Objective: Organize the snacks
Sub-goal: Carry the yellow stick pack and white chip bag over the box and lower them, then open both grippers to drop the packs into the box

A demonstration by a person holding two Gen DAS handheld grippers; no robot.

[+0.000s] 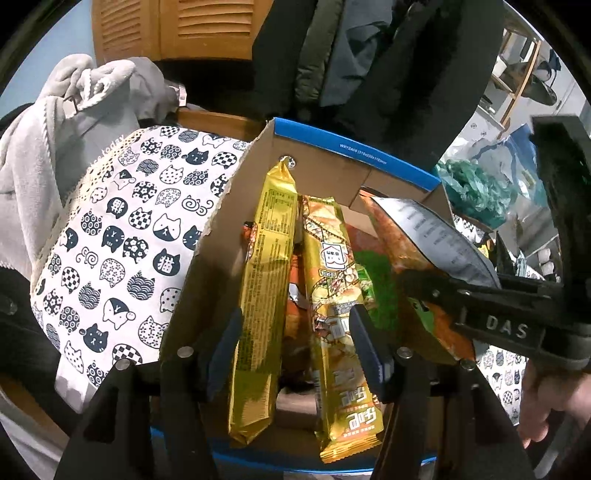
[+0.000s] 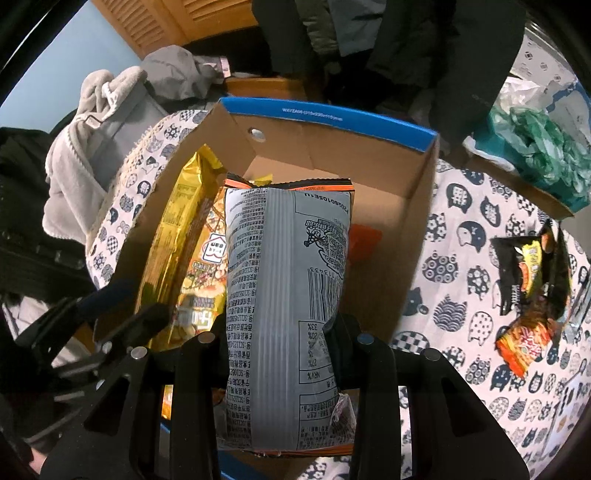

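The right gripper [image 2: 280, 354] is closest in its own view. Its jaws are narrow and pinch a grey bag [image 2: 286, 295] of snacks by its sides. The bag has small black print, a bar code and orange edges. It hangs over the open box [image 2: 417, 236], just above the stuff inside. In the left view the same bag [image 1: 436, 236] comes in from the right, with the right gripper [image 1: 439, 291] clamped on it and a bit of a hand [image 1: 546, 398] below.

The left gripper [image 1: 295, 347] has its jaws partway apart. Two gold packs stand on edge between its fingers [image 1: 365, 347], and the pads do not press on them. No earlier picture is here, so only that can be told. The plain gold pack [image 1: 266, 295] leans on the left wall of the box. The gold pack with food pictures [image 1: 332, 295] stands just beside it, on its right. Under them lie orange and green packs [image 1: 376, 273], partly hidden.

The box is brown card with a blue rim [image 1: 369, 155]. The right half of its floor looks mostly bare in the right view, with one small orange pack [image 2: 364, 240] there.

The box sits on a cloth with cat faces [image 1: 122, 236]. On the cloth, well to the right of the box, lies a black and orange pack [image 2: 532, 288]. Farther off are a green plastic bag [image 2: 543, 151], a grey blanket [image 1: 44, 147], dark coats [image 1: 369, 55] and a wooden door with slats [image 1: 166, 26].
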